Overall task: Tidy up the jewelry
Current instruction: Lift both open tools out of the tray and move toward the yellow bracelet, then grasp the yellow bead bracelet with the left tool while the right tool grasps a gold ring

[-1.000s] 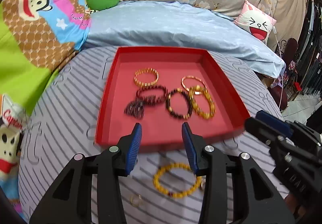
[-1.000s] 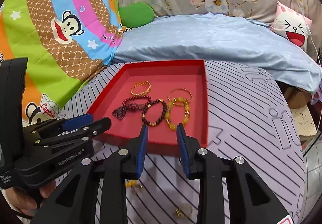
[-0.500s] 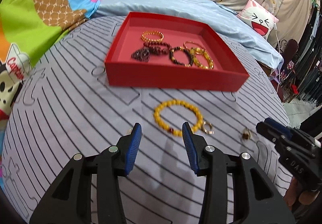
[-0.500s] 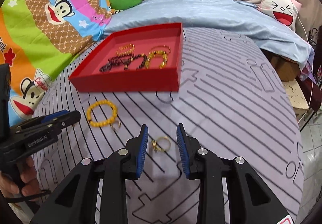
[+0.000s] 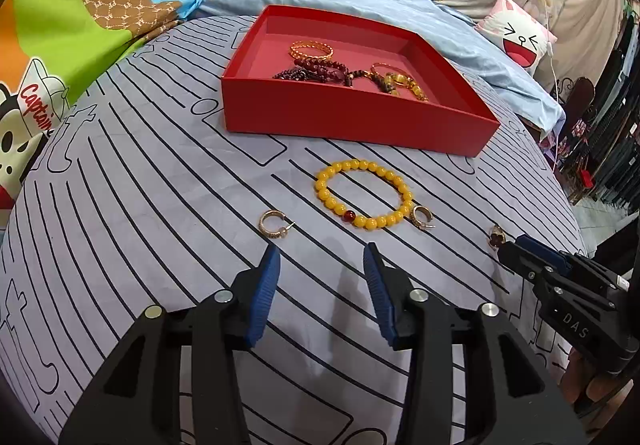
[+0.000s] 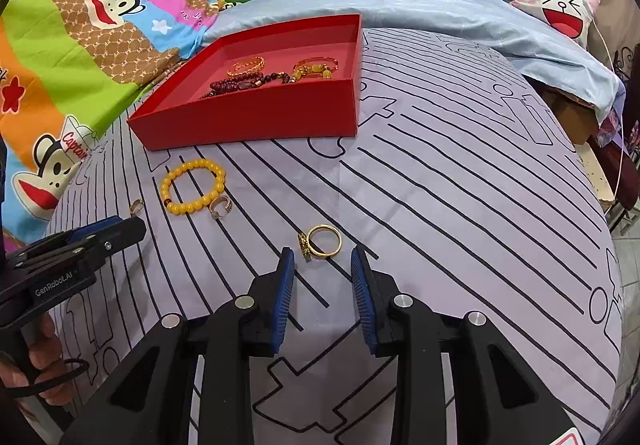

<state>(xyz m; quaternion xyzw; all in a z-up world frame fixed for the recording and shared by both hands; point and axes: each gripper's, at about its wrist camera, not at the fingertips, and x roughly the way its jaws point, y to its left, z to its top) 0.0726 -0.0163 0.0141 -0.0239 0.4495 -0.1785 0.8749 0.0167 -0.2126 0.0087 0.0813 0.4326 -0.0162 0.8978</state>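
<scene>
Gold ring [image 6: 326, 241] nearer right fingers [image 6: 285, 285] than before.

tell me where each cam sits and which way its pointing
Left wrist: on the left gripper, looking forward and down over the striped cloth at the yellow bead bracelet and red tray; its own open fingers show, with the right gripper at the right edge.
Right wrist: on the right gripper, aimed at the gold ring just ahead; its own open fingers show, with the left gripper and hand at the left edge.
Shared: tray, bracelet, cloth, and the blue bedding behind.
</scene>
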